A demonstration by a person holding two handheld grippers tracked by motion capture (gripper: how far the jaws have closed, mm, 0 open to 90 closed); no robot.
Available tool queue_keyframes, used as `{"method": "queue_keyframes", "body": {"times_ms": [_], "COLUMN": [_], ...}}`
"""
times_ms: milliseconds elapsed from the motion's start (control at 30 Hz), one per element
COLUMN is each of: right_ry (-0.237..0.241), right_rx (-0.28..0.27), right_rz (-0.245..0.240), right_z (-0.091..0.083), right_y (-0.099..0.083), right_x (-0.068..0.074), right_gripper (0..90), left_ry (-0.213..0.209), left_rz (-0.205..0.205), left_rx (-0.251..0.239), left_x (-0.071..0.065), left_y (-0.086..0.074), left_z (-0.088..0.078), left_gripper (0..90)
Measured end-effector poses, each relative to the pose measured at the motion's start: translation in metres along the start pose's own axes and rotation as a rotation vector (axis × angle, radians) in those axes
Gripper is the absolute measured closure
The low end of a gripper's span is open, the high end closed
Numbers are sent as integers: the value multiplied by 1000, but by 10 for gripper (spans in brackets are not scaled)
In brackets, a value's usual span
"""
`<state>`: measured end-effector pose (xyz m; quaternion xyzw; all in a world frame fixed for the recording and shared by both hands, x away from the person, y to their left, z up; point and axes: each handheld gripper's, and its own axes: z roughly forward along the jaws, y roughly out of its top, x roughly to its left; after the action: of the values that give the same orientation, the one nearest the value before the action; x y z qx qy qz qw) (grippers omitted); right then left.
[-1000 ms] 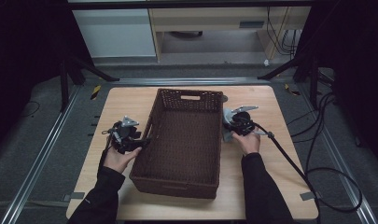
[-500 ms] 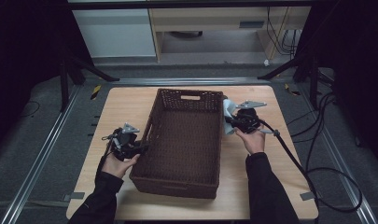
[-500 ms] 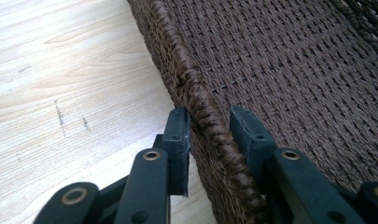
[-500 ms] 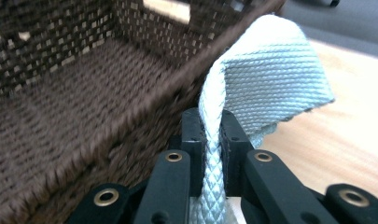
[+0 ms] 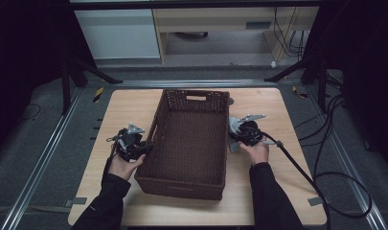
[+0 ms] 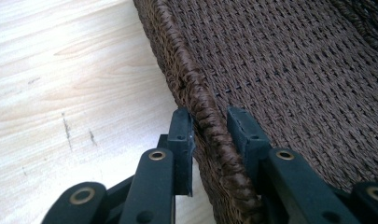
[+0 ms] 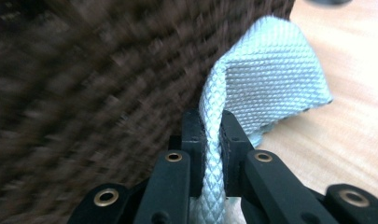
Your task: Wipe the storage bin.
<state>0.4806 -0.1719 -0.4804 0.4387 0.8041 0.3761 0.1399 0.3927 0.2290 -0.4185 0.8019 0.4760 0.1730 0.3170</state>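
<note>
Inventory on the worktop (image 5: 134, 108): one brown woven basket (image 5: 189, 139), one pale blue cloth (image 5: 233, 130), two hand-held tongs.

Basket: it stands near the middle of the worktop, long axis running away from the person, with one handle slot cut in the far end wall. Its interior shows bare weave.

Left tongs (image 5: 142, 148): held in the person's left hand at the basket's left long wall, toward the near end. In the left gripper view the two black jaws straddle the braided rim (image 6: 207, 126), one jaw outside over the wood, one jaw inside over the weave. The jaws have just been closing with the rim between them. The outer jaw sits against the braid; a thin gap remains visible beside the inner jaw, so a full clamp on the rim cannot be confirmed.

Right tongs (image 5: 235, 133): held in the person's right hand at the basket's right long wall, about halfway along it. In the right gripper view the two jaws are clamped on a folded edge of the cloth (image 7: 266, 84), which rises between them and hangs over toward the worktop side. The cloth lies just beside the outer face of the basket wall; contact with the wall cannot be determined because the weave is blurred.

Cables: one black cable (image 5: 297, 165) trails from the right tongs across the worktop to the floor.
</note>
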Motion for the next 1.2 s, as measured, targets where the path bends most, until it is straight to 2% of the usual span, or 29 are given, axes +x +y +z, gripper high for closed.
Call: {"method": "queue_keyframes", "body": {"times_ms": [167,300,433,567,667,733,867,1000,1100,1200], "right_ry": [16,-1,-2,2,-6,-2,11,25,30,27], "right_rx": [-132,-164,-142,-82,-25,-7,18,-5,-77,-141], "right_rz": [-5,-37,-51,-51,-48,-32,-6,-1,6,-13], "right_z": [-28,-43,-41,-28,-18,-14,-9,-14,-32,-51], "right_y": [19,32,29,15,4,-2,-9,-7,-2,5], "right_x": [1,5,8,10,10,9,11,14,13,15], "right_gripper": [838,839,839,838,838,838,838,838,837,838], "left_ry": [4,-1,-3,12,4,-7,-10,-23,-28,-35], "left_rz": [0,-4,-2,-14,-15,-14,12,24,24,8], "left_rx": [-7,-9,-15,-25,-43,-54,-50,-22,-10,-10], "left_x": [2,2,3,6,6,4,-1,-5,-6,-4], "left_y": [4,5,5,4,4,4,-1,-7,-9,-10], "left_z": [4,6,5,5,1,-4,-14,-14,-10,-10], "left_gripper": [712,711,699,586,534,509,536,587,638,675]}}
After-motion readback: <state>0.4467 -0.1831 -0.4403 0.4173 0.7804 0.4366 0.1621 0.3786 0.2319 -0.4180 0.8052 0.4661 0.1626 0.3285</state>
